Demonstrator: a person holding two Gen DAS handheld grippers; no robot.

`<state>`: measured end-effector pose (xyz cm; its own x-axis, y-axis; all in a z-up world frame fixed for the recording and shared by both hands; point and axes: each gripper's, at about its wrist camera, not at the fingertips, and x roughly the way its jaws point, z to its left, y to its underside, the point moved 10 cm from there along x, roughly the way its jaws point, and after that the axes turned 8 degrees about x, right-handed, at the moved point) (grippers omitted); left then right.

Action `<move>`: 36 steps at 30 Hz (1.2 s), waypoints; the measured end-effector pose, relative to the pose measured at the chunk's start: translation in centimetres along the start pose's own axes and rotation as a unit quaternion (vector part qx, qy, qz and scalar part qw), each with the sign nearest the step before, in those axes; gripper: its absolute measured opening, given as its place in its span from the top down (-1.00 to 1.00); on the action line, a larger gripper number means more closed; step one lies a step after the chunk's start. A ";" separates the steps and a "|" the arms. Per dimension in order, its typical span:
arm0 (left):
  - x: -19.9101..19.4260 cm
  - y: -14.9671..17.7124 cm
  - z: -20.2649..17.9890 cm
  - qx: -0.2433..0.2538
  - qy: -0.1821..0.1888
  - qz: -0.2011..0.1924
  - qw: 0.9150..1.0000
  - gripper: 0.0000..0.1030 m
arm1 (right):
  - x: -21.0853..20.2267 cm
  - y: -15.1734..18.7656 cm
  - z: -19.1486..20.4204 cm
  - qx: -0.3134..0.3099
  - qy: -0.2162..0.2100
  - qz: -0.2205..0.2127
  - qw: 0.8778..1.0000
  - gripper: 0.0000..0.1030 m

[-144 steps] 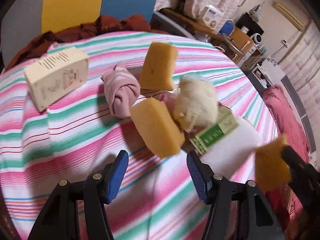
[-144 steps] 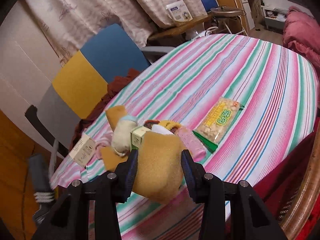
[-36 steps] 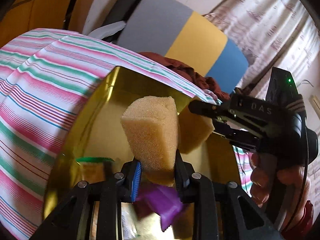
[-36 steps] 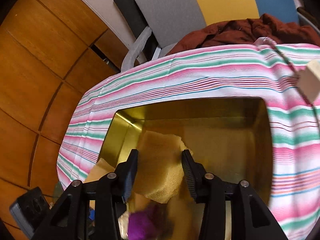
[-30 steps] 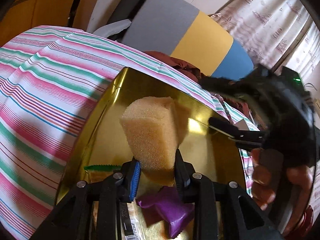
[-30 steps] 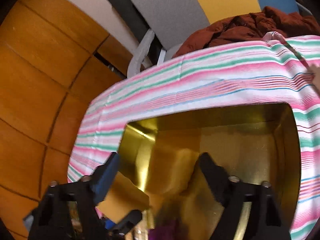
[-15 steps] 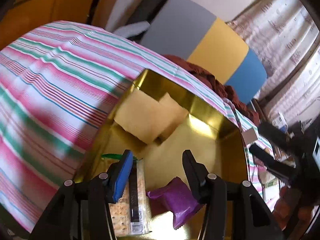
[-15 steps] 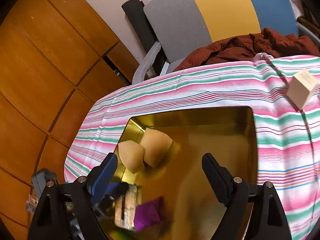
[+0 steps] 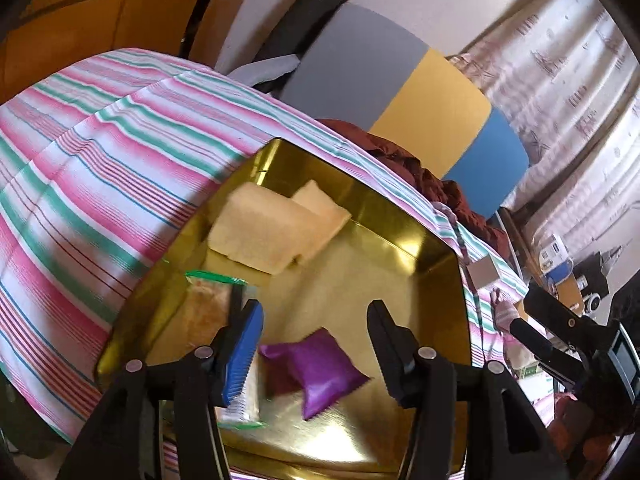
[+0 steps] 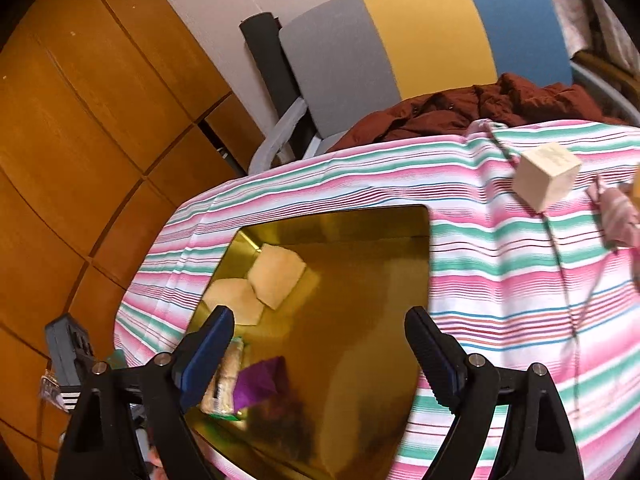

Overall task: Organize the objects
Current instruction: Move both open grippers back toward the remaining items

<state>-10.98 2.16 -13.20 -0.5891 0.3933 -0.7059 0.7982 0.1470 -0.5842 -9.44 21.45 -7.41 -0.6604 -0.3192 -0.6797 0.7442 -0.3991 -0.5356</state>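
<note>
A gold metal tray (image 9: 372, 264) (image 10: 360, 280) sits on the striped tablecloth. Two yellow sponges (image 9: 264, 236) (image 10: 276, 274) lie side by side in its far left corner. A cracker packet (image 9: 208, 304) (image 10: 226, 372) and a purple packet (image 9: 320, 372) (image 10: 260, 382) lie nearer to me. My left gripper (image 9: 314, 320) hovers over the tray's near part; its jaws are opening and hold nothing. My right gripper (image 10: 318, 320) hangs open and empty above the tray, and shows at the right edge (image 9: 552, 344) in the left wrist view.
Right of the tray, a cream box (image 10: 546, 176) and a pink rolled sock (image 10: 620, 216) rest on the striped cloth (image 10: 500, 264). Behind the table stands a grey, yellow and blue chair (image 10: 420, 40) with a dark red garment (image 10: 480, 108). Wood panelling (image 10: 80, 140) lies left.
Both grippers have let go of their sponges, which now lie in the tray's far corner. Both have drawn back and up from the tray, and the left jaws have spread apart.
</note>
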 end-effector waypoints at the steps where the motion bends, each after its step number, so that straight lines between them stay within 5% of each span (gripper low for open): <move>1: -0.1 0.1 -0.4 0.004 0.002 0.000 1.000 -0.14 | -0.3 0.0 -0.4 0.002 0.002 -0.001 1.000 -0.71; 16: -0.1 2.8 -9.2 0.101 0.050 0.014 0.994 -0.17 | -4.3 0.5 -9.2 0.050 0.058 -0.016 0.997 -0.71; 36: 2.1 10.1 -22.1 0.252 0.131 0.077 0.956 -0.18 | -10.9 1.6 -24.8 0.165 0.147 -0.038 0.975 -0.73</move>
<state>-1.38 24.58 -11.77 -0.3645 0.5989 -0.7131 0.6715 -0.3615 -0.6469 1.42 45.58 -13.26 -0.6188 -0.0372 -0.7847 0.5897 -0.6819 -0.4327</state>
